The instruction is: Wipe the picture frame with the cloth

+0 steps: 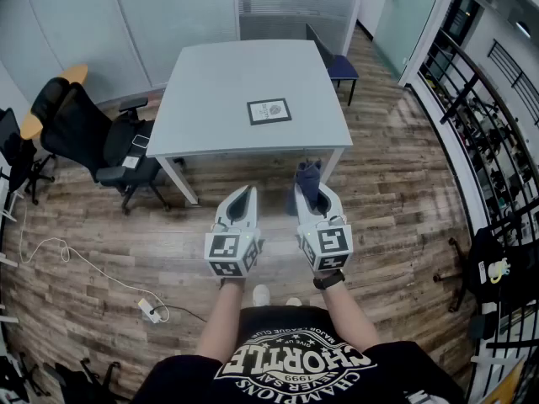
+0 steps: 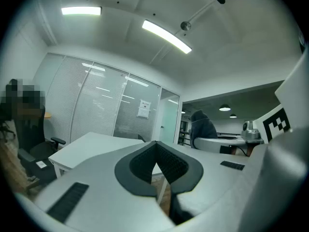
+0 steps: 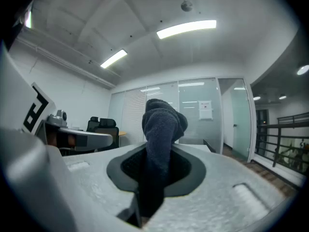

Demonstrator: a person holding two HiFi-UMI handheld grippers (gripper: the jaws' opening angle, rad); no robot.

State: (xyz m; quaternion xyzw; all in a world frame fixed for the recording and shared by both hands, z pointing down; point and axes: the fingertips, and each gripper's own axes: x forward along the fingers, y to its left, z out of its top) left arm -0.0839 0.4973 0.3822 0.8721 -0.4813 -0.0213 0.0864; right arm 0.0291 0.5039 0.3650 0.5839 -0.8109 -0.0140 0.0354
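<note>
Dark cloth [image 1: 308,175] clamped in right gripper [image 1: 310,190]; left gripper [image 1: 244,194] closed, empty. The picture frame [image 1: 269,111] lies flat on the table [image 1: 210,82], well apart. Wiping not begun.

Only readable stuff is on the person's black T-shirt with white print [image 1: 295,369], upside down in the head view. The big word looks like "CHORTLE", with "CHAMPIONS" arched along the edge and "1999" near the middle. The smaller lines around it are too tiny to be sure of. The dark-rimmed square picture frame [image 1: 269,111] shows a round emblem, but its print is unreadable. Same deal with the white paper notice [image 2: 143,108] on the glass wall [image 2: 91,115]: just a blur.
</note>
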